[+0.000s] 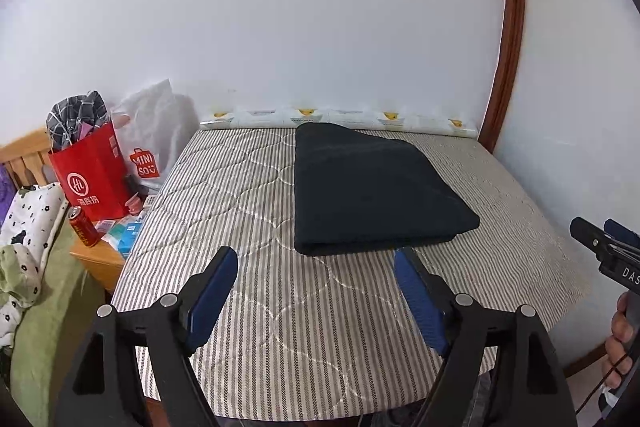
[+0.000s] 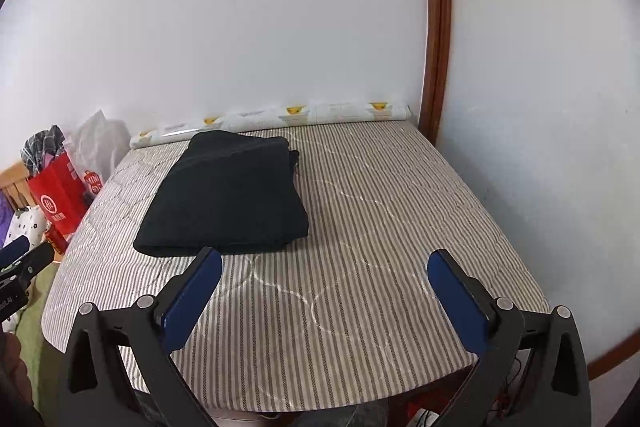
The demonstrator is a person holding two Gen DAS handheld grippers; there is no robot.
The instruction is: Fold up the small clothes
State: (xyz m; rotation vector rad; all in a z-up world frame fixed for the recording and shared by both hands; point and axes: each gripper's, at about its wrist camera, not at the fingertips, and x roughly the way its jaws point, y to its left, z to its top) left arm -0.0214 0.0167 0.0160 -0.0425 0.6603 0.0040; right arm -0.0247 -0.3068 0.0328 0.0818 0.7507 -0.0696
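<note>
A dark folded garment lies flat on the striped pad, towards the far half and close to the printed roll along the wall. Its long axis runs from the near edge away to the wall. The near end is a thick, straight, layered fold; the far end narrows and slants off on one side, so the shape tapers away from the cameras. In the right wrist view the garment sits left of centre, and a small dark bit sticks out at its far right corner, too small to make out.

The left gripper hangs above the pad just short of the near fold, fingers wide apart with nothing between them; its right fingertip overlaps the garment's edge in the picture, and contact cannot be told. The right gripper is spread wider still, empty, over bare pad to the right of the garment.

At the left stand a red bag, a white bag and a can, partly cut off. The garment's colour and type are hard to tell.
</note>
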